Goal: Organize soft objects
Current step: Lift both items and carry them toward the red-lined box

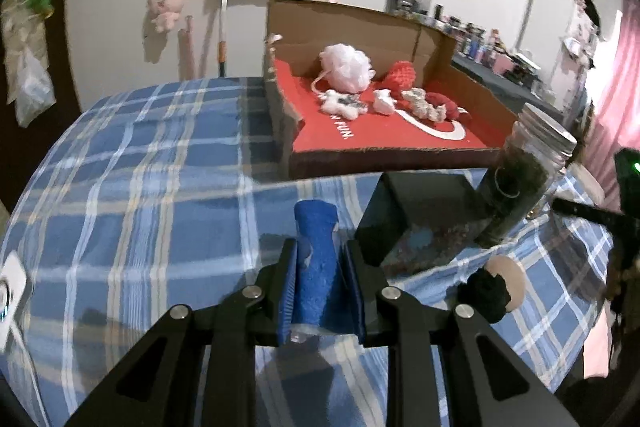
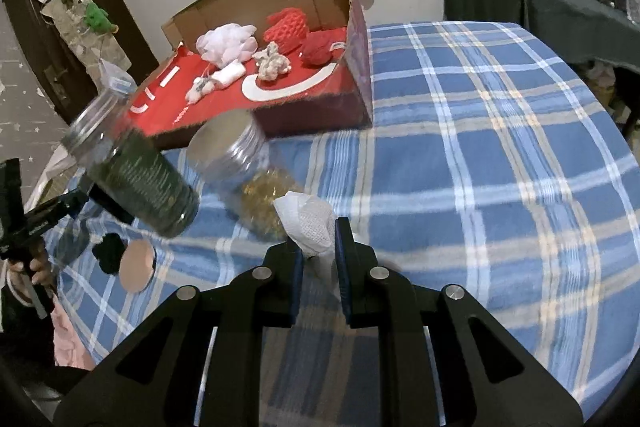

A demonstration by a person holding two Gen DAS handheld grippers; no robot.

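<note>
My left gripper [image 1: 320, 259] is shut on a rolled blue cloth [image 1: 316, 267] and holds it above the plaid table. My right gripper [image 2: 316, 247] is shut on a white mesh cloth [image 2: 310, 219] just above the table. An open cardboard box [image 1: 360, 151] with a red floor stands ahead; it also shows in the right wrist view [image 2: 312, 115]. Inside lie a white bath pouf [image 1: 346, 67], a red knit piece [image 1: 400, 75], a dark red ball [image 2: 318, 47] and small white soft pieces [image 1: 344, 105].
A jar of dark green contents [image 1: 516, 187] and a black box [image 1: 416, 215] stand right of my left gripper. A jar of yellow beads [image 2: 248, 171] lies by my right gripper. A black soft item [image 2: 110, 253] and a beige disc [image 2: 138, 265] lie on the blue plaid cloth [image 2: 500, 167].
</note>
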